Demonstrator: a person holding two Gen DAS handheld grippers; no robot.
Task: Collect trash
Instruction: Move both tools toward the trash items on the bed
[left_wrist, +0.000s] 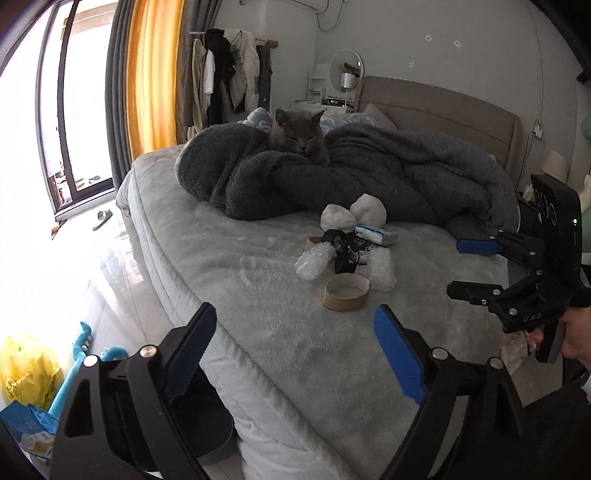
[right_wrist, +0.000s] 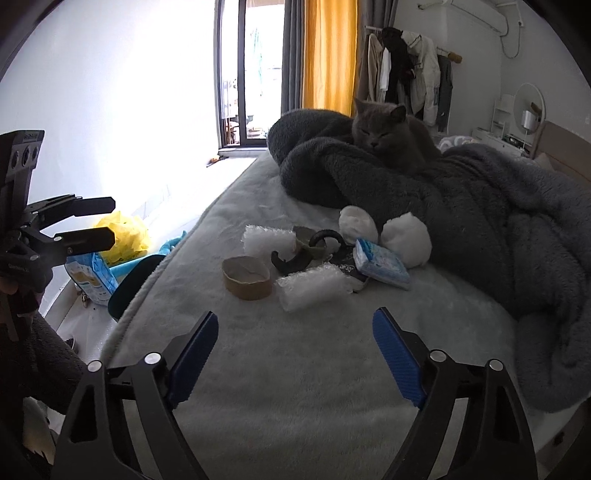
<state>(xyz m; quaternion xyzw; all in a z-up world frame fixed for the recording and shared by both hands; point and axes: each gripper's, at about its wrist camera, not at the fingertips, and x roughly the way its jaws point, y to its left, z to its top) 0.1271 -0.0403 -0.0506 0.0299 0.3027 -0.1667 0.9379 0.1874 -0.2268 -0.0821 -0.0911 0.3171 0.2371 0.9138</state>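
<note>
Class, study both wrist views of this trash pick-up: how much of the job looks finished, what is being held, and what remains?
Done: nothing visibly; no trash has been collected.
In hand: nothing. The left hand-held gripper and right hand-held gripper are both open and empty, short of the pile.
Left: the cardboard tape ring, two bubble-wrap rolls, tissue pack and white wads lie on the bed.

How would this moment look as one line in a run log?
left gripper: open, empty | right gripper: open, empty | trash pile: untouched on bed
</note>
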